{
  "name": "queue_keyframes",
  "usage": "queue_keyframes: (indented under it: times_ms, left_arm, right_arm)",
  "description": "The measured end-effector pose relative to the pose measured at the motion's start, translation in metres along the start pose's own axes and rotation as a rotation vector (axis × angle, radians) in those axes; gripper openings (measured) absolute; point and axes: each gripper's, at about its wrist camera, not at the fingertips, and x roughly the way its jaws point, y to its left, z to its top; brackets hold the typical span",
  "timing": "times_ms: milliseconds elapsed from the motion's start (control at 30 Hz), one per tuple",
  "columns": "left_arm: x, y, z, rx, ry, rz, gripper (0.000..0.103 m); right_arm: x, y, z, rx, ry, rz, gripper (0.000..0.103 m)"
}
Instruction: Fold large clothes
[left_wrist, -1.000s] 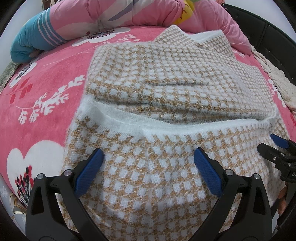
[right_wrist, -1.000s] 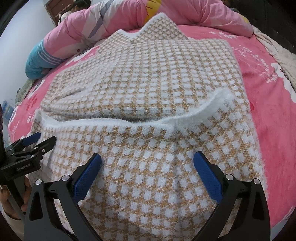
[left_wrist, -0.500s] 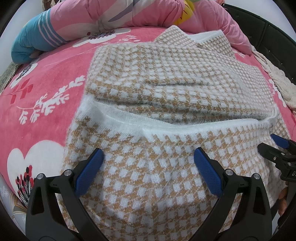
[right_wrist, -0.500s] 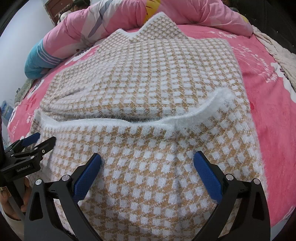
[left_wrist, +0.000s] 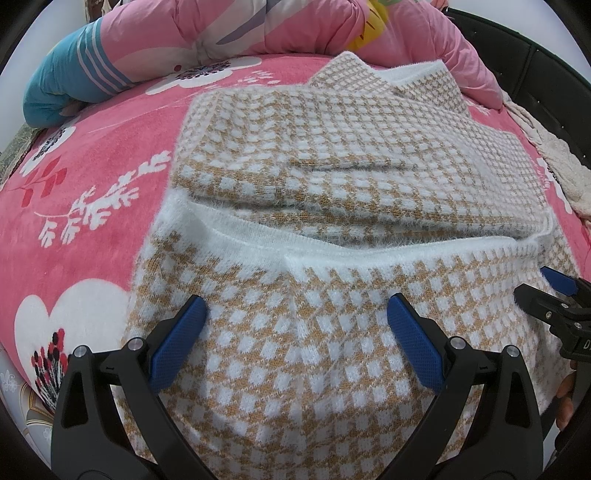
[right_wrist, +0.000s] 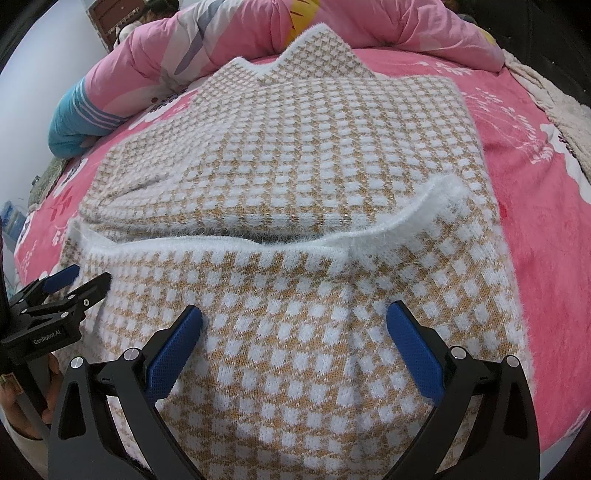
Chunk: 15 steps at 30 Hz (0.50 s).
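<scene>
Pink floral bed cover (left_wrist: 85, 177) is carrying everything; rolled pink duvet (right_wrist: 229, 40) is lying along the far edge. Checked tan-and-white sweater (right_wrist: 314, 155) is lying flat mid-bed, near part already doubled over, its white fuzzy hem (right_wrist: 280, 243) running left-right across both views.

Left gripper (left_wrist: 295, 332) is sitting wide open over the near-left part of the folded flap, fingers (left_wrist: 177, 343) straddling the knit and gripping nothing. Right gripper (right_wrist: 295, 334) is doing the same on the near-right part, equally wide, also empty. Whether the pads are touching the fabric, I cannot tell.

Key relation: the sweater is lying straight ahead of both grippers, hem crosswise to the fingers, collar point at the far end. Both are sitting about equally close to the hem, side by side. Likely next fold is needing a symmetric two-handed grab; uneven grip would be skewing it.
</scene>
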Motion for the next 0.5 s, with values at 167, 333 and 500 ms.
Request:
queue_keyframes:
  times_ms: [167,333,500]
  left_arm:
    - [-0.0004,0.0001,0.0001,0.0,0.0,0.002,0.095]
    - [-0.0007,-0.0004,-0.0006,0.001,-0.002,0.002,0.095]
    - [-0.0006,-0.0008,-0.0004,0.004,-0.005,0.009,0.095]
  right_arm:
    - [0.0001,0.0,0.0001,-0.001,0.0,0.0,0.097]
    - [0.0003,0.0,0.0002,-0.001,0.0,0.0,0.097]
    - [0.0004,0.0,0.0007,-0.003,0.005,0.002,0.097]
